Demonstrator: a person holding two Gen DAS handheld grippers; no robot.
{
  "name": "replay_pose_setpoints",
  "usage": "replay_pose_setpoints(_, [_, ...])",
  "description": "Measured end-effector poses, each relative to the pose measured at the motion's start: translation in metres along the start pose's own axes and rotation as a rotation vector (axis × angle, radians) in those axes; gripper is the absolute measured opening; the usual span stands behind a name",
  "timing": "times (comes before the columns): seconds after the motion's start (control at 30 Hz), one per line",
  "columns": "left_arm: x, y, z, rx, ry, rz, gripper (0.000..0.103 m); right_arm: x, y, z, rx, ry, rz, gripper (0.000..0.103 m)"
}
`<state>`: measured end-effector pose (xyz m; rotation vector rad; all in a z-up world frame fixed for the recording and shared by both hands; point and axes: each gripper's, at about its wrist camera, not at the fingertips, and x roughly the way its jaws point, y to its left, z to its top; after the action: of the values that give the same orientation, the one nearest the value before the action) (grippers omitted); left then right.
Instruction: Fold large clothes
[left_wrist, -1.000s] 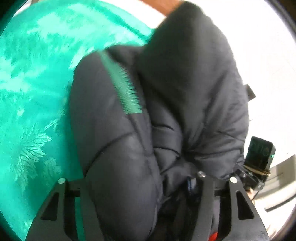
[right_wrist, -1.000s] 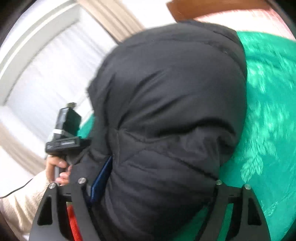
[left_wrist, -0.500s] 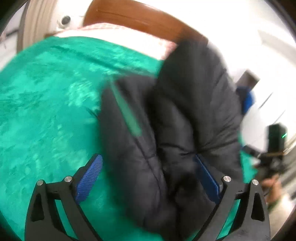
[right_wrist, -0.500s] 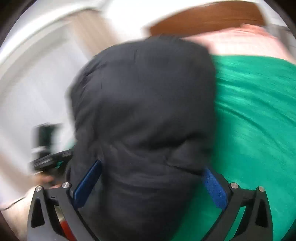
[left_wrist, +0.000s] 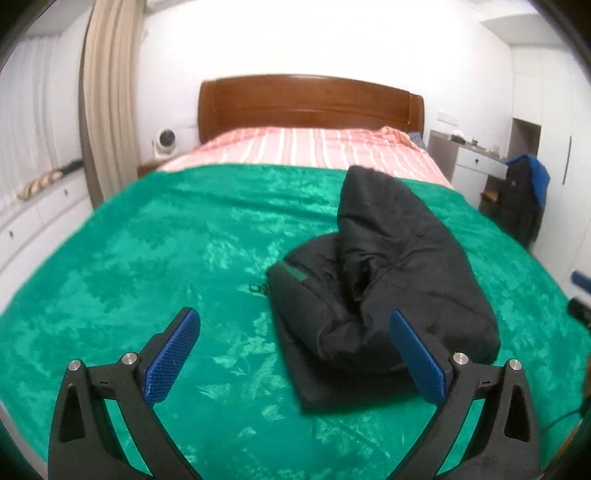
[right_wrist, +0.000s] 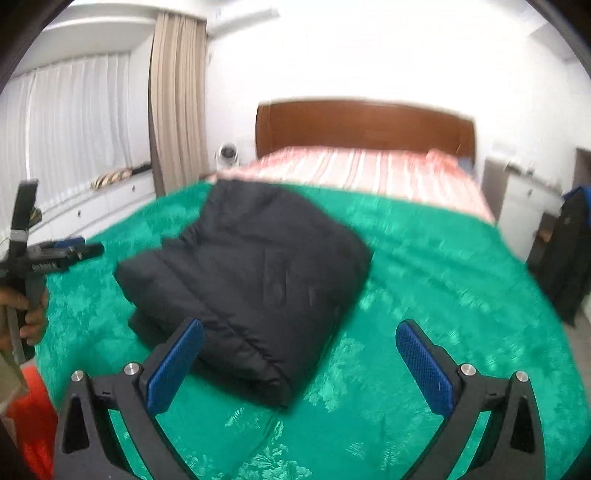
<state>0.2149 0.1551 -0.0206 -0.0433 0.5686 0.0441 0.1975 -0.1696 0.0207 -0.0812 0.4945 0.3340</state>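
- Lying folded into a thick bundle on the green blanket (left_wrist: 155, 251), the black jacket (left_wrist: 384, 280) looks finished.
- Left gripper (left_wrist: 295, 354) is opening, nothing between its pads.
- Right gripper (right_wrist: 299, 362) gapes wide and empty, clear of the jacket.

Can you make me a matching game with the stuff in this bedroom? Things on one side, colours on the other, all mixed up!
Things:
1. jacket
2. blanket
3. headboard
4. pads on the left tongs

Colours:
A. brown
B. blue
C. black
D. green

Right pairs: 1-C, 2-D, 3-A, 4-B
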Motion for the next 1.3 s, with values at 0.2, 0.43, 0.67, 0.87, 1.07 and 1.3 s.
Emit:
replay_pose_setpoints(0.2, [-0.027,-0.022,0.005,0.033,-0.063,0.046,0.103,-0.016,0.005,-0.011,0.063,0.055,0.01,0.103])
replay_pose_setpoints(0.43, [-0.041,-0.049,-0.006,0.092,-0.021,0.116,0.103,-0.019,0.026,-0.03,0.008,0.128,-0.112,0.103])
replay_pose_setpoints(0.67, [-0.075,-0.054,-0.048,0.027,0.089,0.008,0.103,-0.057,0.056,-0.063,0.087,0.25,-0.149,0.103])
replay_pose_setpoints(0.87, [-0.112,-0.072,-0.069,0.077,0.187,-0.042,0.103,-0.087,0.084,-0.077,0.086,0.324,-0.133,0.103])
replay_pose_setpoints(1.07, [-0.136,-0.088,-0.071,0.132,0.196,0.06,0.103,-0.102,0.094,-0.076,0.061,0.34,-0.12,0.103])
replay_pose_setpoints(1.3, [-0.136,-0.093,-0.071,0.132,0.221,0.034,0.103,-0.103,0.099,-0.077,0.043,0.344,-0.142,0.103])
